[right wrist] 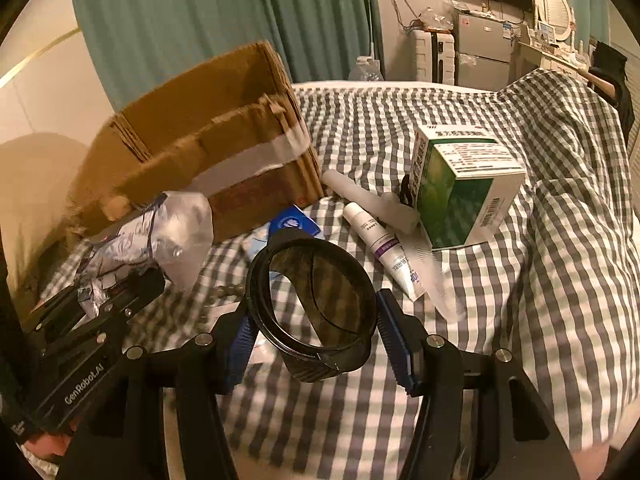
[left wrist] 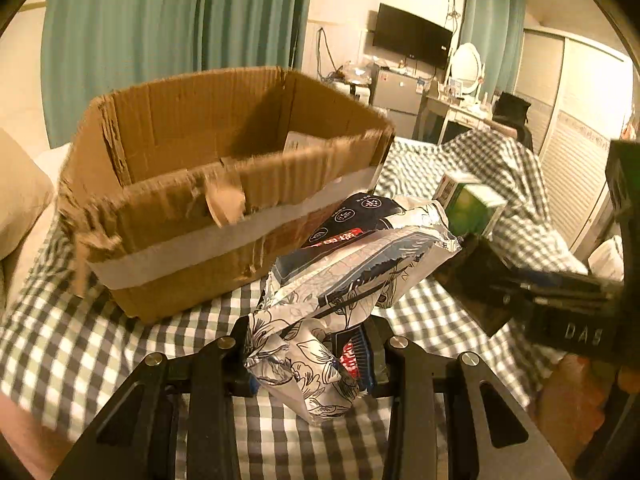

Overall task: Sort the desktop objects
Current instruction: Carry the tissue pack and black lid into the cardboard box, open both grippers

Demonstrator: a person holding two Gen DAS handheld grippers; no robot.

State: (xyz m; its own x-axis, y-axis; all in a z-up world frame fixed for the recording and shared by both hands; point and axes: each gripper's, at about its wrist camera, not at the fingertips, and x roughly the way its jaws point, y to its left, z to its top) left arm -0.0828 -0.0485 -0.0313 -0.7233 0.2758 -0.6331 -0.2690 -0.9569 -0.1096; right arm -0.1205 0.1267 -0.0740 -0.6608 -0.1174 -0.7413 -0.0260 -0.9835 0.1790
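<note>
2 hand-held grippers are working over the checked bed: the left hand-held gripper (left wrist: 316,354) is pinching a crumpled snack bag (left wrist: 340,280), the right hand-held gripper (right wrist: 314,328) is clamping a black goggle (right wrist: 316,300), and the cardboard box (left wrist: 224,184) is sitting just beyond.

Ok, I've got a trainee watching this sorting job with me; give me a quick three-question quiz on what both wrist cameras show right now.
1. True or false: the left gripper is shut on a crinkled white floral-print foil packet.
2. What does the right gripper hold between its fingers?
A. the green and white carton
B. a black band coiled into a ring
C. the white tube
3. Fill in: the green and white carton rests on the ______ bedcover, to the right of the torn brown cardboard box.

Key: 1 true; 2 B, the black band coiled into a ring, while the white tube lies loose; 3 checked.
</note>
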